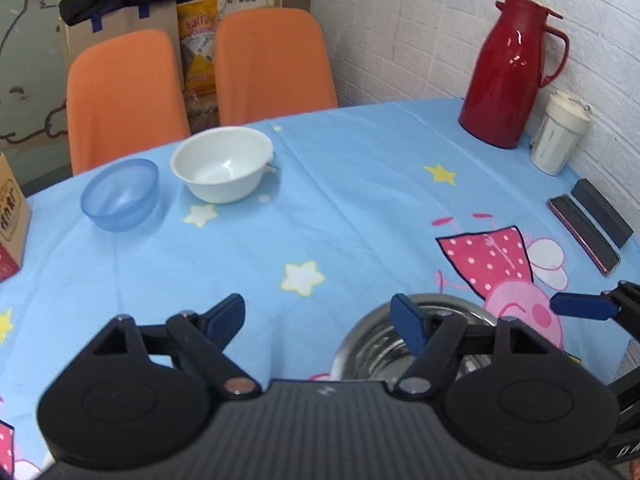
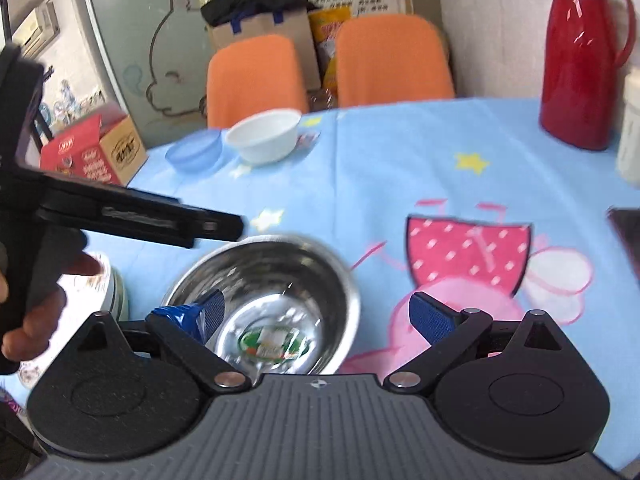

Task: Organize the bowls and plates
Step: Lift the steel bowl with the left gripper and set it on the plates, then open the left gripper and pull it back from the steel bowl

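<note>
My left gripper point(image 1: 320, 320) jaws parted, nothing between pads; steel bowl point(image 1: 400, 344) just below its right finger, on desk point(image 1: 360, 208) with blue cartoon cloth

My right gripper point(image 2: 316, 312) jaws wide over same steel bowl point(image 2: 272, 280), left finger inside rim, I see no pad pressing

Hand point(image 2: 36, 312) grips left unit at left edge

White bowl point(image 1: 224, 164) and blue bowl point(image 1: 120, 194) side by side at far edge, near orange chairs point(image 1: 276, 64)

Red jug point(image 1: 508, 72) far right by wall

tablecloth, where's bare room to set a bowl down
Free: the wide middle between the white bowl, red jug and steel bowl. Crowded: far left, where the blue bowl sits beside the white one; right edge by the black cases.
</note>
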Demonstrator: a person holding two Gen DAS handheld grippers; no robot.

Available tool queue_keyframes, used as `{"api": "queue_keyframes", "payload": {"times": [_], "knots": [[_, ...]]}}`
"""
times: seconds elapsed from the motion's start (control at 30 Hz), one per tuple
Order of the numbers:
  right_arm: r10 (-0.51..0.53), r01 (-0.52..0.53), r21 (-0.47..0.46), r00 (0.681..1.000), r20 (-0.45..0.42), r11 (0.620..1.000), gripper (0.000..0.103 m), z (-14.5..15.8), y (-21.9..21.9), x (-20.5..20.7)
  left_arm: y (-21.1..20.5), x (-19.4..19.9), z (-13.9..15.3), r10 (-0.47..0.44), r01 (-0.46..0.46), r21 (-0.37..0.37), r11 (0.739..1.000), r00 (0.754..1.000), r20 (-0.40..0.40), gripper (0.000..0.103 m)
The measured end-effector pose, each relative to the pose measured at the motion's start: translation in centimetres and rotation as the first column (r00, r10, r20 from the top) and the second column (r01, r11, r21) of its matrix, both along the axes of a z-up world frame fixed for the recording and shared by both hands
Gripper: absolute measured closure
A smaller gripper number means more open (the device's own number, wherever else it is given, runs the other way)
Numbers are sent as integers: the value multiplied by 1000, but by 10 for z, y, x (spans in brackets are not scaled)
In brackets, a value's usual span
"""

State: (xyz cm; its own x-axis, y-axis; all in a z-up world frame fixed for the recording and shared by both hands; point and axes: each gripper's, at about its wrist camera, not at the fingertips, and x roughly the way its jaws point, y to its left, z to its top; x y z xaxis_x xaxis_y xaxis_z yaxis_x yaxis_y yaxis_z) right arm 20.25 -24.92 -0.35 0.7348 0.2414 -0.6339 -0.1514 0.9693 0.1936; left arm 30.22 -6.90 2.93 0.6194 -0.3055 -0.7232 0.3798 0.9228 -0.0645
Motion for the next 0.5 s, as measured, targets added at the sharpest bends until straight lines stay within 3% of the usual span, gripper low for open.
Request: {"api": "queue_keyframes", "payload": {"times": [0.2, 0.5], "knots": [[-5, 6, -12, 999, 42, 1000, 16, 19, -8, 26, 35, 17, 15, 83, -84, 29, 996, 996, 26, 29], [105, -101, -71, 993, 58, 992, 16, 30, 6, 85, 54, 52, 12, 110, -113, 68, 991, 993, 48, 29]]}}
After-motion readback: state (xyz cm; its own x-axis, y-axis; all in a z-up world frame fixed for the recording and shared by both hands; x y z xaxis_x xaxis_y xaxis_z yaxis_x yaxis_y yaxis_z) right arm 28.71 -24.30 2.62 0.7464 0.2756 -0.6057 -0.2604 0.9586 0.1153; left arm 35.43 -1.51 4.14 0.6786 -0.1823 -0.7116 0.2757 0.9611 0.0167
